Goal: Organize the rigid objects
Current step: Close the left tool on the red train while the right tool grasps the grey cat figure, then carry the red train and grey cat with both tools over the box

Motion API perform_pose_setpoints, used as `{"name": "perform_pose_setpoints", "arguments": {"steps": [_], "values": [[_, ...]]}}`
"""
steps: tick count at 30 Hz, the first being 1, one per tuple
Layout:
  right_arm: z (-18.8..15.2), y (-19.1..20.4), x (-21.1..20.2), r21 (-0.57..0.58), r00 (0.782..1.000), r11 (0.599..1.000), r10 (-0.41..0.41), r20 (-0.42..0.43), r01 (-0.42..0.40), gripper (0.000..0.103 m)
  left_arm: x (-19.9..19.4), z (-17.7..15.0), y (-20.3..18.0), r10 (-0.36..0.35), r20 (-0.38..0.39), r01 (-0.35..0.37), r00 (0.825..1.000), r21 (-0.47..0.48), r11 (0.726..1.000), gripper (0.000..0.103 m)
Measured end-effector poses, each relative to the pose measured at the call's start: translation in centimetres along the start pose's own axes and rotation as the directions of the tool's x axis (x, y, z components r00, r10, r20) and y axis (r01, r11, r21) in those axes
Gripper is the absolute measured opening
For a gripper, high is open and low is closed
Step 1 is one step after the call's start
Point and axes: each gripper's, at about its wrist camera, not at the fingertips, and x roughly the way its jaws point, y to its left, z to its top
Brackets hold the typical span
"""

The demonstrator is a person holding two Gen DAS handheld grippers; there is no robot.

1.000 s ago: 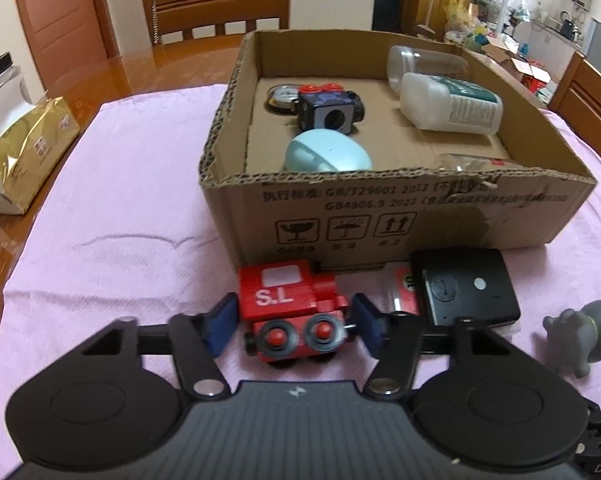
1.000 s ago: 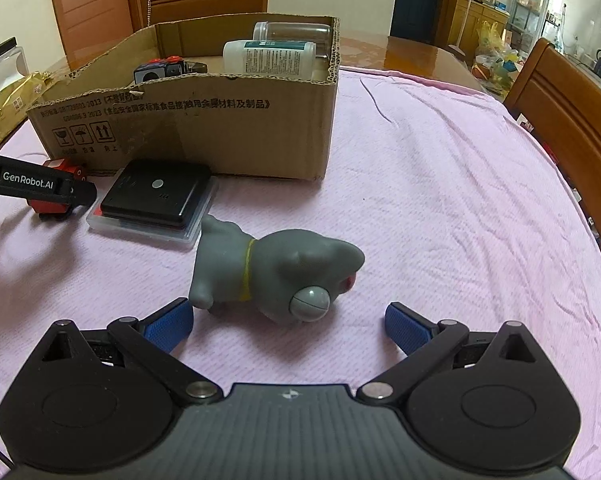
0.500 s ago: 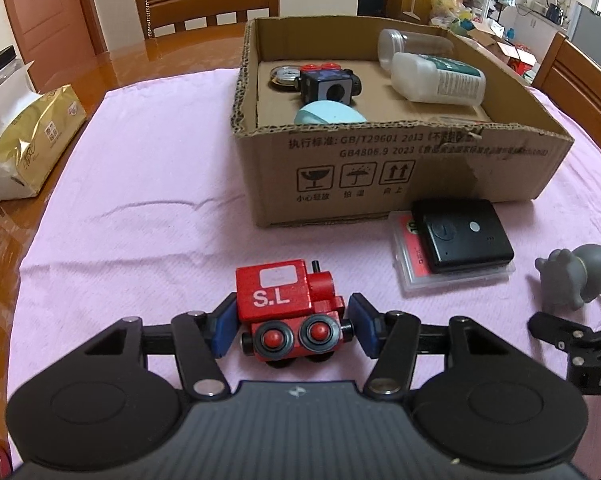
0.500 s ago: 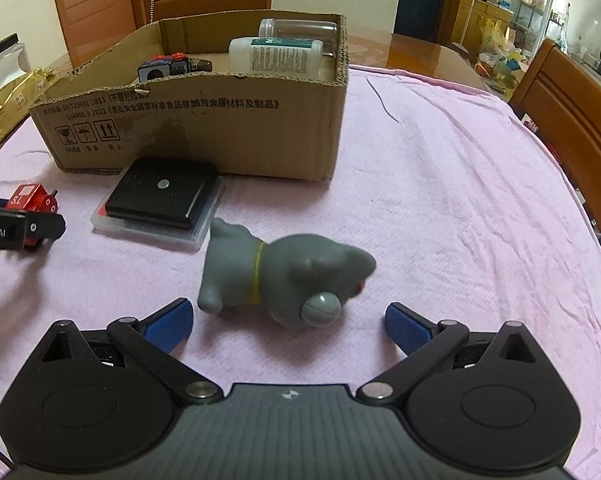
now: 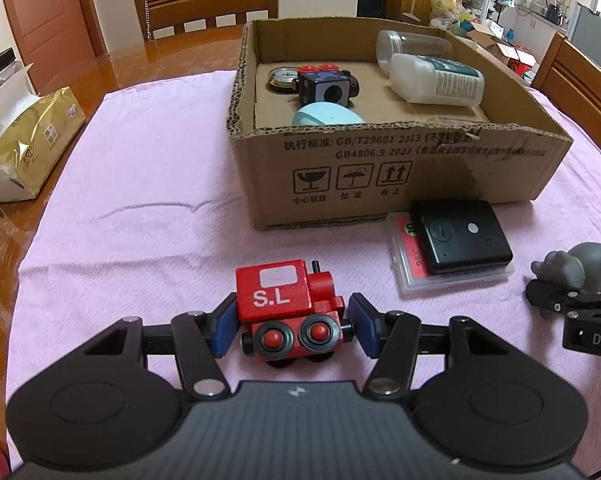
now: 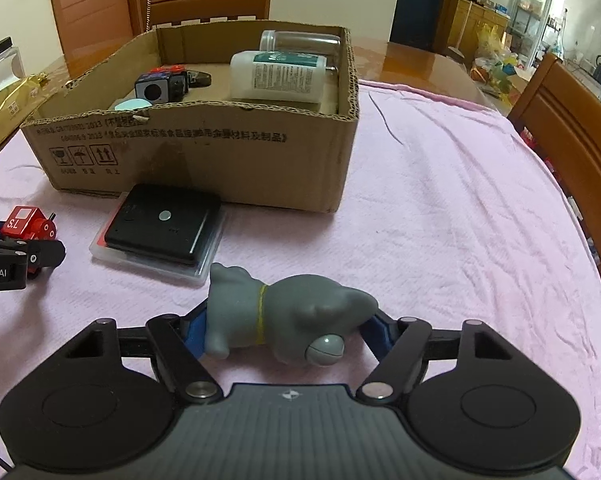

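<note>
My left gripper (image 5: pixel 290 326) is shut on a red toy train (image 5: pixel 288 312) marked "S.L", held above the pink cloth; the train also shows in the right wrist view (image 6: pixel 28 226). My right gripper (image 6: pixel 282 332) is shut on a grey toy dog (image 6: pixel 284 320), seen too in the left wrist view (image 5: pixel 572 268). The cardboard box (image 5: pixel 400 172) stands ahead and holds a white bottle (image 5: pixel 436 80), a clear jar (image 5: pixel 412 44), a black cube toy (image 5: pixel 326 88) and a pale blue egg shape (image 5: pixel 326 116).
A black device on a clear case (image 5: pixel 460 240) lies in front of the box, also in the right wrist view (image 6: pixel 160 236). A gold tissue pack (image 5: pixel 24 148) sits at the left table edge. Wooden chairs (image 5: pixel 204 0) stand behind and to the right (image 6: pixel 572 136).
My right gripper closed on the grey dog. My left gripper, holding the red train, drew back and up from the box front.
</note>
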Motion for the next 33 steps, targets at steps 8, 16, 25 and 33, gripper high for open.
{"name": "perform_pose_setpoints", "arguments": {"steps": [8, 16, 25, 33], "values": [[0.3, -0.2, -0.7, -0.022, 1.0, 1.0, 0.018, -0.01, -0.018, 0.077, -0.3, 0.2, -0.3, -0.02, -0.024, 0.021, 1.0, 0.042, 0.999, 0.057], [1.9, -0.4, -2.5, -0.13, 0.996, 0.988, 0.079, -0.038, -0.083, 0.077, -3.3, 1.4, -0.3, -0.09, -0.05, 0.097, 0.995, 0.164, 0.982, 0.057], [5.1, -0.5, -5.9, -0.245, 0.985, 0.954, 0.173, -0.015, -0.172, 0.077, -6.9, 3.9, 0.4, -0.139, -0.05, 0.147, 0.989, 0.243, 0.959, 0.057], [10.1, 1.3, -7.0, -0.347, 0.962, 0.906, 0.271, 0.034, -0.243, 0.077, -8.3, 6.2, 1.4, -0.127, -0.005, 0.124, 0.992, 0.251, 0.96, 0.057]]}}
